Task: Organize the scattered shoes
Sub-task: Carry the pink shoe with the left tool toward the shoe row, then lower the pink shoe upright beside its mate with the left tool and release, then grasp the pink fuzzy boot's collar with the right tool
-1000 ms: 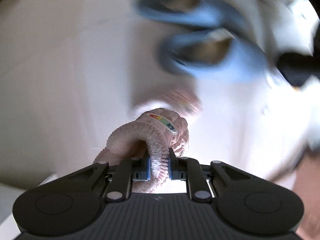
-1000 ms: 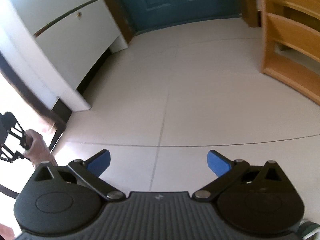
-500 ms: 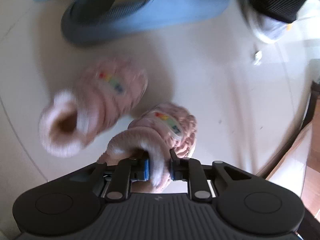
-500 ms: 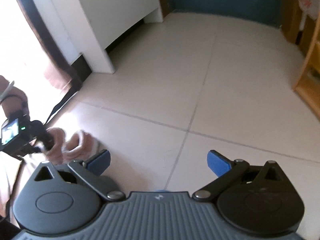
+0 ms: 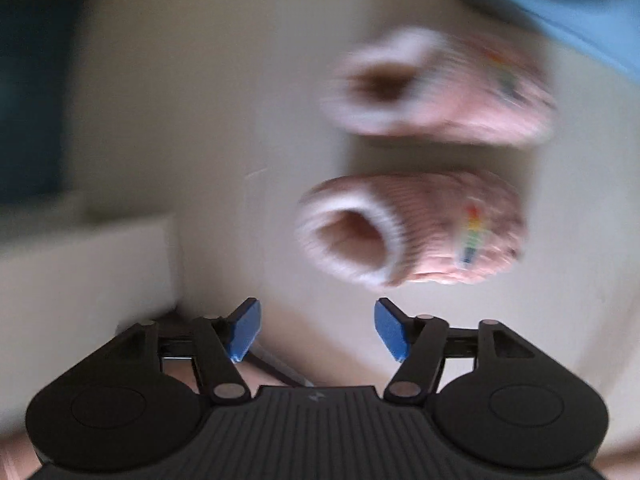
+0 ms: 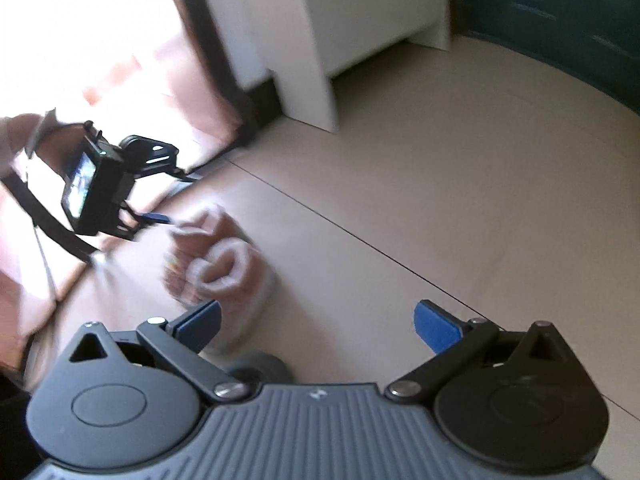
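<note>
The left gripper [image 5: 316,328] has just been opening and stands wide, empty. The near pink slipper [image 5: 412,232] lies beside its pair [image 5: 440,88]. The right gripper [image 6: 316,324], wide too, may knock them apart.

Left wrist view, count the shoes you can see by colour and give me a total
Pink fuzzy slippers: 2, the nearer one and the farther one
Blue slipper: 1, only partly in frame
Total: 3
</note>
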Demonstrator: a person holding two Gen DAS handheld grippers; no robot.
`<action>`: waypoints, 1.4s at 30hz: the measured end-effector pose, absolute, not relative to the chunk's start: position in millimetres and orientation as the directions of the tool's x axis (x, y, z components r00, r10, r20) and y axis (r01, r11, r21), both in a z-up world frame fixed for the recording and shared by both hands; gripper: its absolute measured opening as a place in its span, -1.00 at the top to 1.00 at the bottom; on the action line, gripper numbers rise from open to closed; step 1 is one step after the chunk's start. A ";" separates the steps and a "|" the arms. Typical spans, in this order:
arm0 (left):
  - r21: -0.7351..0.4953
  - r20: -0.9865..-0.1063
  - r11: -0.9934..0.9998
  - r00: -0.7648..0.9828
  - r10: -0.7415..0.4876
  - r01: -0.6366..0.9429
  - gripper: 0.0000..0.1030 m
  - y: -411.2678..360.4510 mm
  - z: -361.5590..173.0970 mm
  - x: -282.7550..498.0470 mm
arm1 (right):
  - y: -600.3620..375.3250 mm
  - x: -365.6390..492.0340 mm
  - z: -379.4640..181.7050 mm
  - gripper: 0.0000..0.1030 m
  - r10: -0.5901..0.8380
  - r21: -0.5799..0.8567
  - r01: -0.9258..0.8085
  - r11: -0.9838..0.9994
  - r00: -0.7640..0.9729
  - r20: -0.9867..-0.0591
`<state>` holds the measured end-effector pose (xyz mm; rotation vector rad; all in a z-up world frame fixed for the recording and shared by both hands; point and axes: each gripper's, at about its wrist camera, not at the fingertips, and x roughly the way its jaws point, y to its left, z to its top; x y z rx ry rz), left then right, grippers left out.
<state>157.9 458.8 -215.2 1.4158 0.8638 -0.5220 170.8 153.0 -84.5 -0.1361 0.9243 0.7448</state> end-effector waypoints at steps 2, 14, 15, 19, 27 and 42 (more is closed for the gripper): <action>0.670 -0.738 0.325 0.647 0.191 0.668 -0.64 465.9 -205.4 156.3 | 176.3 179.5 -88.2 -0.99 0.555 0.219 -0.680 0.700 0.326 -0.765; 0.117 -0.857 0.986 0.513 0.041 0.117 -0.67 488.8 -224.9 113.4 | 309.7 159.4 -172.1 0.57 0.609 0.061 -0.932 0.357 0.182 -0.772; 0.127 -0.857 0.987 0.512 0.060 0.097 -0.68 486.8 -224.3 111.2 | 315.9 156.0 -182.1 0.57 0.594 0.055 -0.940 0.336 0.166 -0.787; 0.097 -0.847 0.995 0.523 0.096 -0.027 -0.72 479.6 -205.4 100.8 | 332.2 147.5 -203.4 0.52 0.545 -0.021 -0.955 0.296 0.187 -0.817; -0.033 -0.880 0.979 0.469 0.068 -0.203 -0.72 482.3 -179.8 76.3 | 346.2 166.0 -216.1 0.43 0.471 -0.004 -0.942 0.335 0.171 -0.865; 0.089 -0.847 0.992 0.516 0.125 -0.093 -0.73 476.5 -168.4 58.0 | 335.1 166.7 -224.6 0.58 0.456 0.302 -0.765 0.569 -0.012 -0.890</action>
